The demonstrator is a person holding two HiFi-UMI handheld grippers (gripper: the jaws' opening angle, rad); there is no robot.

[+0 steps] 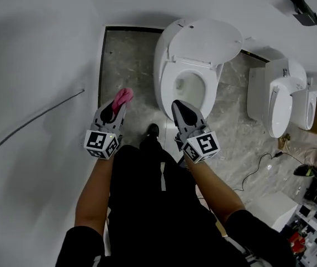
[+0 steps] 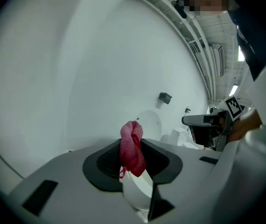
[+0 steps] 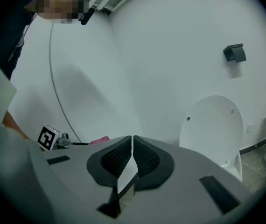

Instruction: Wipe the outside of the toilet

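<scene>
A white toilet [image 1: 169,77] stands ahead with its lid [image 1: 206,40] raised against the wall and the seat down. My left gripper [image 1: 117,105] is shut on a pink cloth [image 1: 123,98], held in the air left of the bowl, apart from it. In the left gripper view the pink cloth [image 2: 132,148] sticks up between the jaws. My right gripper [image 1: 181,111] is shut with nothing in it, hovering over the bowl's front rim. The right gripper view shows its closed jaws [image 3: 132,148] and the raised lid [image 3: 212,129] beyond.
White walls close in on the left and behind. Two more white toilets [image 1: 278,96] stand to the right. A black holder [image 1: 305,10] is on the wall. A cable [image 1: 256,168] and boxes [image 1: 314,216] lie on the marbled floor at right. My shoe [image 1: 152,130] is near the bowl's base.
</scene>
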